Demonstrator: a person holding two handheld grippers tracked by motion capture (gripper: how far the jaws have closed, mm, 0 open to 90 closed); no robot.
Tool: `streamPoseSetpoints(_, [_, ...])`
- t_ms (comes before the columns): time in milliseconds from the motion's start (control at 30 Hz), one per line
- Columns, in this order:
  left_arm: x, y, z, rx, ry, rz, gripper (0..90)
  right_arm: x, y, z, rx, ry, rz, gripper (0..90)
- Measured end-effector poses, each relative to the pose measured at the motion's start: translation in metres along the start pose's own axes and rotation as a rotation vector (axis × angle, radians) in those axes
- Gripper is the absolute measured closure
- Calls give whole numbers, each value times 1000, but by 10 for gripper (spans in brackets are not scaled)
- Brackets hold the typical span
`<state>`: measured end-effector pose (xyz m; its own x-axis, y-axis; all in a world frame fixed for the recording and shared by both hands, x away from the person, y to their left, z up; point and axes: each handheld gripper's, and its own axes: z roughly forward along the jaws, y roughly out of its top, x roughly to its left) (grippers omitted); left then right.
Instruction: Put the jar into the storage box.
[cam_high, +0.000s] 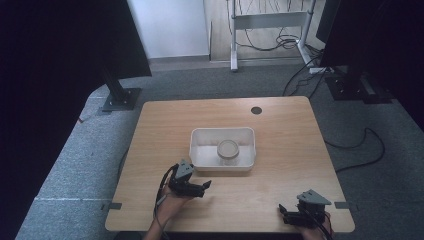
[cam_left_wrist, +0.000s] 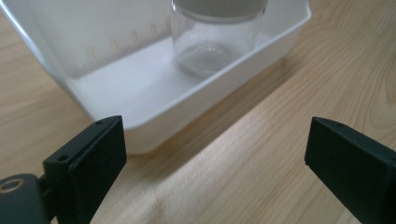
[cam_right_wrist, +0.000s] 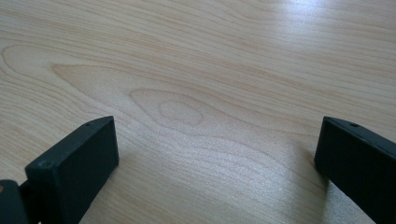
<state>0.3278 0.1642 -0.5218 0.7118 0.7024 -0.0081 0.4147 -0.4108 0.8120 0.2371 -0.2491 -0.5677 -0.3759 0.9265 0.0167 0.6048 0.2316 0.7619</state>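
- Clear glass jar (cam_high: 228, 151) with a pale lid stands upright inside a white plastic tub (cam_high: 200, 150), right of the tub's centre; the left gripper view shows the jar (cam_left_wrist: 212, 44) resting on the tub floor, nothing visible in it.
- Tub (cam_left_wrist: 154, 100) sits near the middle of the wooden counter (cam_high: 280, 150), long side facing the person.
- Left gripper (cam_high: 202, 188) — held in a hand (cam_high: 172, 204) just in front of the tub's near-left corner, above the counter. Jaws wide apart, nothing between them; in its own view they frame the tub's near corner and bare wood.
- Right gripper (cam_high: 283, 212) — at the near-right edge of the counter, well apart from the tub. Jaws apart, holding nothing; its view looks along plain wood grain.
- Small dark round hole (cam_high: 256, 110) in the counter near its far edge.
- Beyond the counter: grey carpet (cam_high: 70, 165), loose black cables (cam_high: 360, 150), a white metal frame (cam_high: 267, 22), dark stands on both sides.
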Motion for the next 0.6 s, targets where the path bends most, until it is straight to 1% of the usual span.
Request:
streamPoseSetpoints(33, [0,0,0,0,0,0,55,0,0,0,0,0,0,0])
streamPoseSetpoints(200, [3,-14,2,25,1,-4,56,0,0,0,-1,0,0,0])
streamPoseSetpoints(333, [4,-23,3,59,12,8,56,0,0,0,-1,-1,0,0])
streamPoseSetpoints(400, [5,-28,4,67,10,1,57,0,0,0,-1,-1,1,0])
streamPoseSetpoints(533, [6,-33,6,92,7,-2,57,0,0,0,-1,-1,1,0])
streamPoseSetpoints(600, [7,-33,5,90,2,-8,57,0,0,0,-1,-1,2,0])
